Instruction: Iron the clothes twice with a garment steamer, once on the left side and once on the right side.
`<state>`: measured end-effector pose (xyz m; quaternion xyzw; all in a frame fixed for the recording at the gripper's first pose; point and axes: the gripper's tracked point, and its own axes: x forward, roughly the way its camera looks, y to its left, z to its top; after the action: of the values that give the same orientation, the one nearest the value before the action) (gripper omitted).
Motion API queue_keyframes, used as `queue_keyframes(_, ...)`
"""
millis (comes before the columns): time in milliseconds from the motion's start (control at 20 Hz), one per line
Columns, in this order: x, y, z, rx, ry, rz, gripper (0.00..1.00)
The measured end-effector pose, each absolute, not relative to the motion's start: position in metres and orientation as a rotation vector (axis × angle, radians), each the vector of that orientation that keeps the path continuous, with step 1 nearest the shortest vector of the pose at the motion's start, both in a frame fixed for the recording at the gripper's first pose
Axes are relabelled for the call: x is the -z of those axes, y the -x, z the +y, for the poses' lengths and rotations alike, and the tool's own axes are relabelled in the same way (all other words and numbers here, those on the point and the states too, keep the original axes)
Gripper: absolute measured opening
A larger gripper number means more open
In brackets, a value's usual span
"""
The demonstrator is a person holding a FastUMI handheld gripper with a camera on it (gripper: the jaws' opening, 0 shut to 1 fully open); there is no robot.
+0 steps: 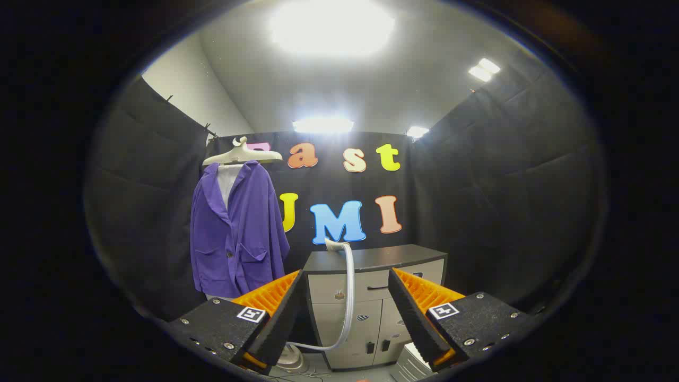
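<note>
A purple jacket [237,233] hangs on a pale hanger [241,155] against the booth wall, beyond my left finger. The garment steamer's head [333,245] rests on top of a cabinet, and its white hose [347,297] curves down between my fingers to a base unit [290,361] on the floor near my left finger. My gripper [346,289] is open with a wide gap, and nothing is held. The steamer hose lies beyond the fingers, well apart from them.
A grey cabinet [374,305] with a dark top, a drawer and doors stands straight ahead beyond the fingers. Black cloth walls close in on the left, back and right. Bright ceiling lights shine overhead.
</note>
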<state>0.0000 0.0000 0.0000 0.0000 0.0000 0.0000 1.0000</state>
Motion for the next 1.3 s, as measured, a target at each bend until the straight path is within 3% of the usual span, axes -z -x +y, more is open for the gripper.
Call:
queue_keyframes(1000, -0.004, 0.0, 0.004, -0.017, -0.006, -0.002, 0.95)
queue_keyframes(1300, -0.025, -0.054, 0.005, -0.057, 0.008, -0.023, 0.95)
